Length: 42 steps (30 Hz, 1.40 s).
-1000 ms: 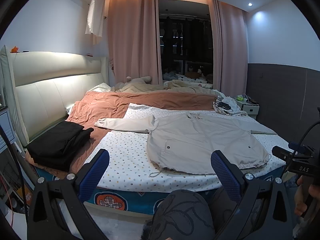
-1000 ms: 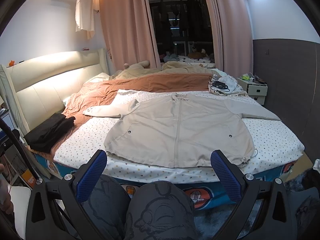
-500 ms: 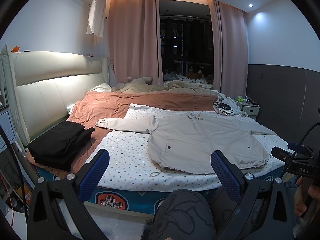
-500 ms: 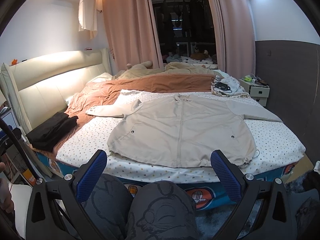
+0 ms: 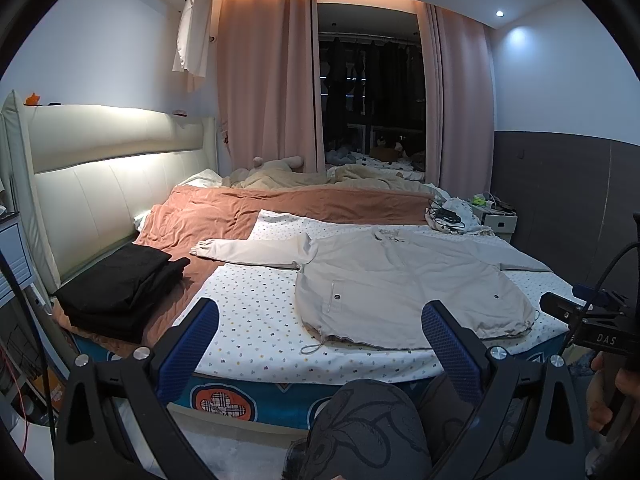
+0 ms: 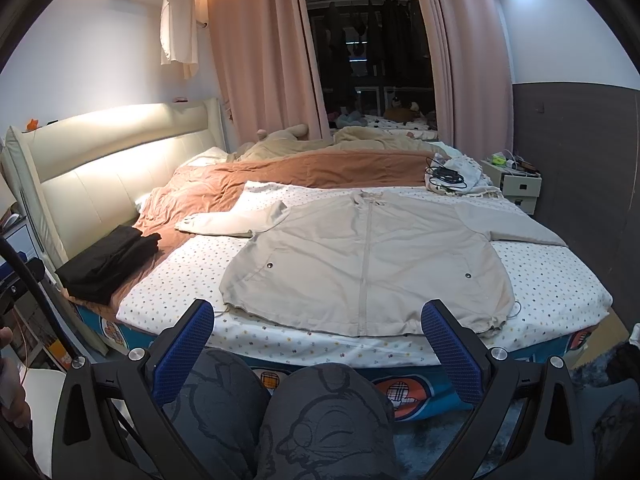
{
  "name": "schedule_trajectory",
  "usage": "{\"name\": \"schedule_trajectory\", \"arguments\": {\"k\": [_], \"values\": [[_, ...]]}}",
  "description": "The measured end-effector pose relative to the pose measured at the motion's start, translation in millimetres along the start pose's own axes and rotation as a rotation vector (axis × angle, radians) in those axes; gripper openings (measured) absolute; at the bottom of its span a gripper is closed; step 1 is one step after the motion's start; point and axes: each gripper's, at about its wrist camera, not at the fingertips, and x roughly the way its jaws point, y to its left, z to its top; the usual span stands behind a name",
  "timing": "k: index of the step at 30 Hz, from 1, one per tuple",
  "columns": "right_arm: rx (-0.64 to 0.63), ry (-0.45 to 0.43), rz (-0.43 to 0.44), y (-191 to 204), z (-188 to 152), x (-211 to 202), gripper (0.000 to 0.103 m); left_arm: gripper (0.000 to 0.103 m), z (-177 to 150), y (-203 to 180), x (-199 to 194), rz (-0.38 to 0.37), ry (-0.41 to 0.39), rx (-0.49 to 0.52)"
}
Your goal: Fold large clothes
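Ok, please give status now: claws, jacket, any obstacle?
Left claw open, right claw open, both empty. Beige jacket flat on bed, unfolded. Cables pile beyond collar, apart.

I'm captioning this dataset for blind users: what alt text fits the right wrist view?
A beige zip-up jacket lies flat, front up, sleeves spread, on a dotted white sheet over a bed. The open right gripper hovers short of the bed, above the person's knees; folded black clothes sit at the left.

Beige jacket (image 6: 368, 256), dotted white sheet (image 6: 192, 276)
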Motion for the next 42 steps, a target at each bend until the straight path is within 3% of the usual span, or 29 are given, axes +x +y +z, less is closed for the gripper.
{"name": "schedule_trajectory", "arguments": {"k": [28,42], "values": [[-0.015,-0.02,0.011,3,5,7,0.103,0.103,10,1,2,0.005,-0.006,-0.013],[-0.015,0.0,0.025,7,29,48,0.103,0.103,30,23,43,0.027,0.014,-0.046]]}}
